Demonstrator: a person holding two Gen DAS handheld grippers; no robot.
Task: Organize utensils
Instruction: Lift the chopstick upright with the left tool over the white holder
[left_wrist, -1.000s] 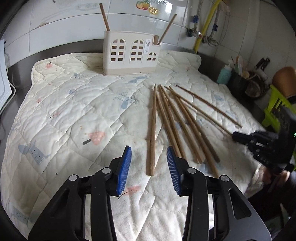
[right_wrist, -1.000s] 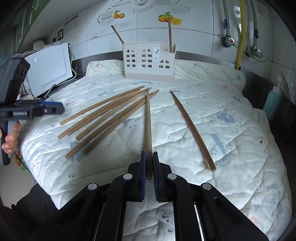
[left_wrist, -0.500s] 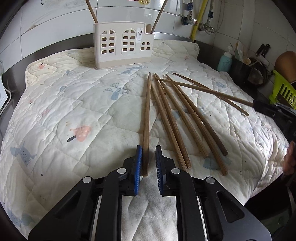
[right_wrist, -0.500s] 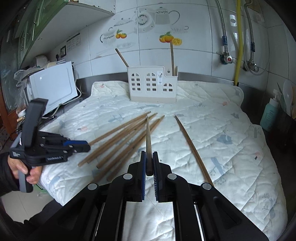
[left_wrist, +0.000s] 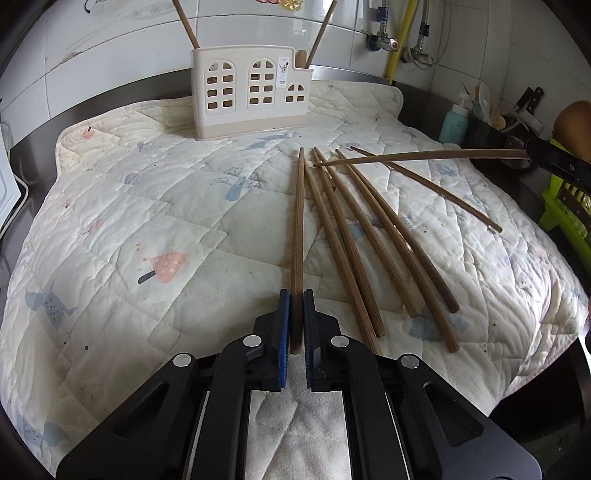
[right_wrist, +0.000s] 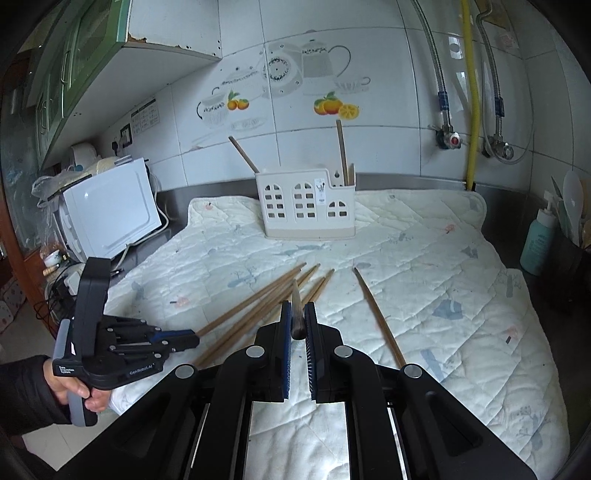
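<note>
1. Our left gripper (left_wrist: 294, 325) has just closed on a chopstick (left_wrist: 297, 229) lying on the quilt (left_wrist: 129, 221).
2. Our right gripper (right_wrist: 298, 325) clamps another chopstick (right_wrist: 296, 310), lifted clear.
3. The holder (right_wrist: 306, 206) stands beyond both.

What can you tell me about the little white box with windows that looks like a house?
The white utensil holder looks like plastic, shaped like a row of houses with arched, gridded window cut-outs and a slightly darker base band. One end is lower, with a small window. A small label is stuck on its front. It stands upright at the far edge of the quilted mat, near the tiled wall. Two brown chopsticks poke out of it, one leaning at each end.
</note>
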